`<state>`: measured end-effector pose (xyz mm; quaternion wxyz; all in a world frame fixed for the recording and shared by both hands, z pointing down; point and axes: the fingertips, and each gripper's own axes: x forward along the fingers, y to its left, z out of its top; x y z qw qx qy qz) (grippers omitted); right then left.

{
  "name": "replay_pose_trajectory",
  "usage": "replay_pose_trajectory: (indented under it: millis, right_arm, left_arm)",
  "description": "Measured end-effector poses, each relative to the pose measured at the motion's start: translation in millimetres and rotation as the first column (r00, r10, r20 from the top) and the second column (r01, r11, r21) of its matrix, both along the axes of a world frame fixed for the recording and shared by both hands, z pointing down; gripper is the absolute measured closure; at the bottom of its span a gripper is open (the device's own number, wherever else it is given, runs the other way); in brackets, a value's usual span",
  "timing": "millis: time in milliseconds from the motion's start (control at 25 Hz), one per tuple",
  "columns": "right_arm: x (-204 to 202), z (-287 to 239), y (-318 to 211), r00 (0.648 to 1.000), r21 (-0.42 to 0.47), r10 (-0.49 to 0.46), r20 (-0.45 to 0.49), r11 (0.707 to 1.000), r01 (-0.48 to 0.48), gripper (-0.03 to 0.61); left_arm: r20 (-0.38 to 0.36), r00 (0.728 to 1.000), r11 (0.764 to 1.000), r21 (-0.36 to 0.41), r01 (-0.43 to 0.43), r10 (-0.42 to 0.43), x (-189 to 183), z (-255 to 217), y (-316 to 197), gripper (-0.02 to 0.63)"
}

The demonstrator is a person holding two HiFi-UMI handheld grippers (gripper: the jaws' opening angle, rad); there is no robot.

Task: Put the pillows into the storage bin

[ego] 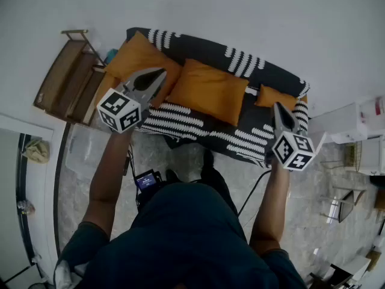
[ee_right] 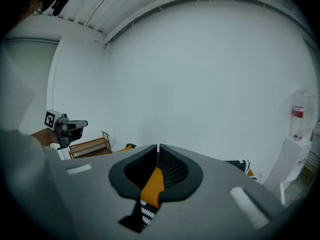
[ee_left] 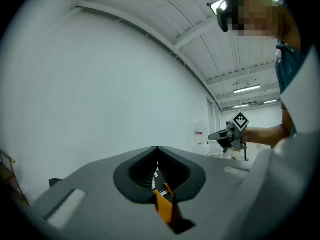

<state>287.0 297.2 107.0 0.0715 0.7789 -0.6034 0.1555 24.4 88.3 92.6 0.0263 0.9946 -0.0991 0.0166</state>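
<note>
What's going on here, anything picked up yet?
A person stands facing the sofa with a gripper in each hand. The left gripper and the right gripper are both held up, shut and empty. The left pillow, middle pillow and small right pillow all lie on the sofa, untouched. What looks like a clear bin sits on the floor at the sofa's left end.

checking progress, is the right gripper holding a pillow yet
No, the right gripper has its jaws shut on nothing; the orange pillows lie on the sofa.
</note>
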Motion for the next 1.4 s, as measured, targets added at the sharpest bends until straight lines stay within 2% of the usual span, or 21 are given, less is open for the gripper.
replay_pose_trajectory:
  millis: [480,720,840,1080,1400]
  right_arm:
    - [0,12,-12,1.0,-0.018,0.008,0.009,1.0,-0.008,0.552]
    - [13,34,-33,0.999,-0.024,-0.005,0.048,1.0,0.007,0.546]
    - [35,56,-51,0.996,-0.04,-0.016,0.091,0.999,0.019,0.537]
    - [100,120,-107,0.982,-0.094,-0.021,0.186,0.995,0.039,0.475]
    - [183,229,-189,0.946,-0.225,-0.015,0.325,0.97,0.093,0.437]
  left_arm:
    - [0.005,1.0,1.0,-0.02,0.006,-0.006,-5,12,-17,0.615]
    - [0.033,0.999,0.998,-0.056,0.011,-0.01,9,34,-37,0.615]
    - [0.068,0.998,0.997,-0.078,0.017,-0.011,28,53,-51,0.615]
    - [0.147,0.988,0.991,-0.118,0.068,-0.05,78,93,-105,0.615]
    - [0.279,0.955,0.962,-0.217,0.166,-0.101,154,181,-191,0.596]
